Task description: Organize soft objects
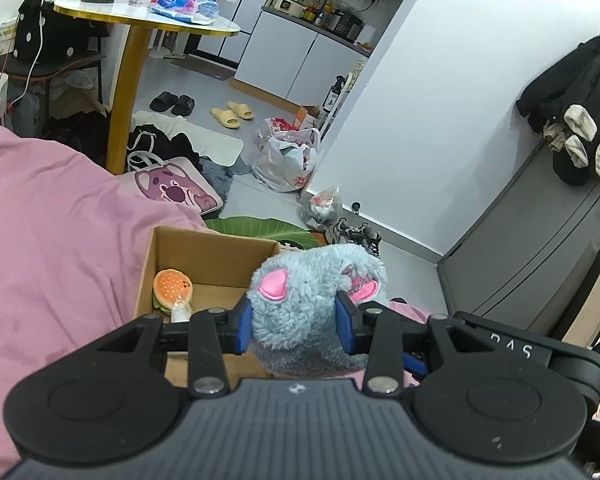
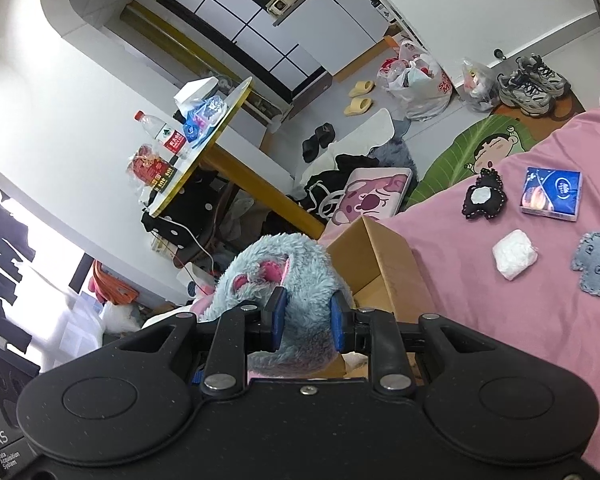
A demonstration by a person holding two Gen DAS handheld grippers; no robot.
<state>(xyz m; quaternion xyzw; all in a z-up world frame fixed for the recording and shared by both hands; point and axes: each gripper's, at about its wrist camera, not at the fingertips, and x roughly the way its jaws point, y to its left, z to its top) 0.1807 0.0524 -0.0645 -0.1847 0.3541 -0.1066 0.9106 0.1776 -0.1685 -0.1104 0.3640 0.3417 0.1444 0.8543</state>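
Left wrist view: left gripper (image 1: 296,322) clenched on a fluffy blue plush toy (image 1: 308,292), blue pads pressing into its fur from both sides; toy has pink ear patches and sits raised over the near right corner of an open cardboard box (image 1: 172,248). Box rests on a pink bedspread (image 1: 52,232). Inside the box, at its left wall, a small burger plush (image 1: 172,290). Beyond the bed: a round yellow-legged table (image 1: 140,24), slippers and plastic bags on the floor. Right wrist view: right gripper (image 2: 306,324) also grasping the same blue plush toy (image 2: 276,272), pads sunk in the fur (so both claws hold the one toy). Cardboard box (image 2: 384,256) just behind and to the right of the toy, on the pink bedspread (image 2: 500,320). Lying loose on the bedspread, well apart from the box: a black plush piece (image 2: 483,197), a blue tissue pack (image 2: 551,194), a white soft bundle (image 2: 515,254), a grey fabric patch (image 2: 598,266)
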